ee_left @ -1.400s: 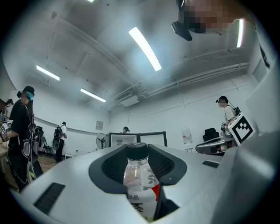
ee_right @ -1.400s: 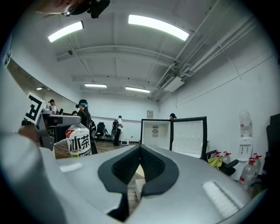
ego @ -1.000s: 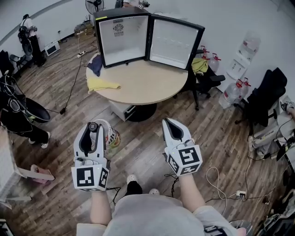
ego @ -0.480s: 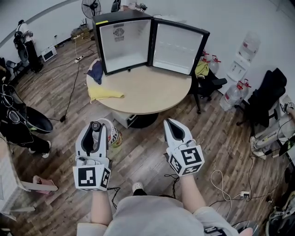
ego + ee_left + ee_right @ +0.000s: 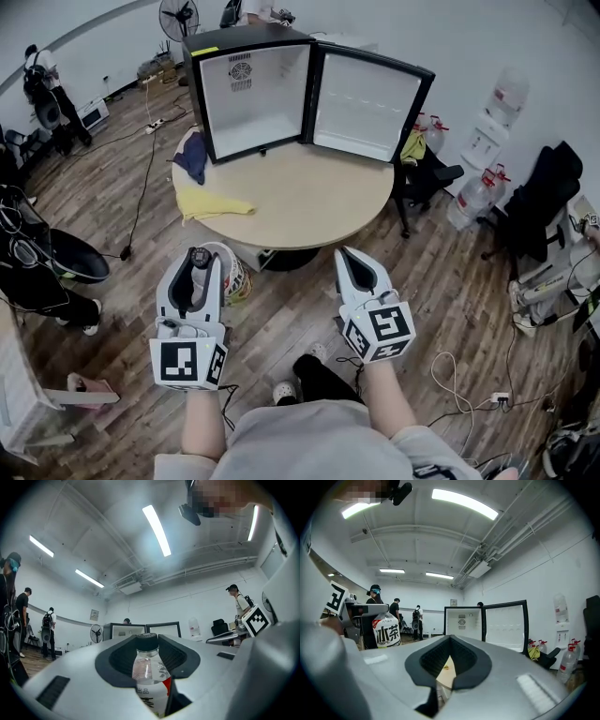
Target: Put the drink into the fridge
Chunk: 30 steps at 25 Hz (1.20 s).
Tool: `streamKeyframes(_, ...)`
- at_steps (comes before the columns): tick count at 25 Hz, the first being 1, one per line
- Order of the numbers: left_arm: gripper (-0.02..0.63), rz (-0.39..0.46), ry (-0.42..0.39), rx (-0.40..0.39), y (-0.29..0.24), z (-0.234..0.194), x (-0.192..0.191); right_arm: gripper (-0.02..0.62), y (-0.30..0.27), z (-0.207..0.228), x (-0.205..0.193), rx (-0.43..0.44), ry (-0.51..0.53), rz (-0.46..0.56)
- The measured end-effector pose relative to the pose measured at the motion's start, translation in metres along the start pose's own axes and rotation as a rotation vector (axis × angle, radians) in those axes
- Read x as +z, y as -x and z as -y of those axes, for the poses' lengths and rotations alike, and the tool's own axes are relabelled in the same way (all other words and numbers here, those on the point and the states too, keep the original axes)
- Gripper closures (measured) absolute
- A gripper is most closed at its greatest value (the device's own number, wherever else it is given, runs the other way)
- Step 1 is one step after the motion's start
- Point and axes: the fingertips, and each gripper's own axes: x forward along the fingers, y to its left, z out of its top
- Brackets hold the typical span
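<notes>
The drink is a clear bottle (image 5: 231,277) with a black cap and a white-and-red label. My left gripper (image 5: 195,262) is shut on it and holds it upright above the wooden floor. In the left gripper view the bottle (image 5: 149,667) stands between the two dark pads. My right gripper (image 5: 347,255) is beside it, shut, with nothing in it; its tips (image 5: 450,639) meet. Ahead, a small black fridge (image 5: 248,89) stands on a round wooden table (image 5: 309,192), its door (image 5: 370,103) swung wide to the right. The white inside looks empty.
A yellow cloth (image 5: 214,202) and a blue cloth (image 5: 192,155) lie on the table's left side. An office chair (image 5: 427,164), water jugs (image 5: 473,187) and a dispenser (image 5: 492,117) stand to the right. Cables (image 5: 450,370) trail over the floor. Other people (image 5: 236,606) are about.
The table and fridge have come a little nearer and lower in the head view as both grippers moved forward. The left gripper's hold on the bottle is unchanged.
</notes>
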Motion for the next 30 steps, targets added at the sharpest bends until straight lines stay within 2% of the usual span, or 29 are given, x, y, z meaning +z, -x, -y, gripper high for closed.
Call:
streamKeyframes(6,0.459,-0.013,-0.005,0.005,-0.05,-0.011,-0.01,0.584,-0.053,0.026,-0.001,0.023,-0.005,0.005)
streamKeyframes(16,0.459,0.012,-0.006,0.061,-0.153,-0.025,-0.009,0.584,-0.154,0.084,0.021,0.105,0.014,0.025)
streamKeyframes(30,0.459,0.022,-0.014,0.122,-0.259,-0.019,-0.019,0.584,-0.241,0.153,0.017,0.204,-0.029,0.039)
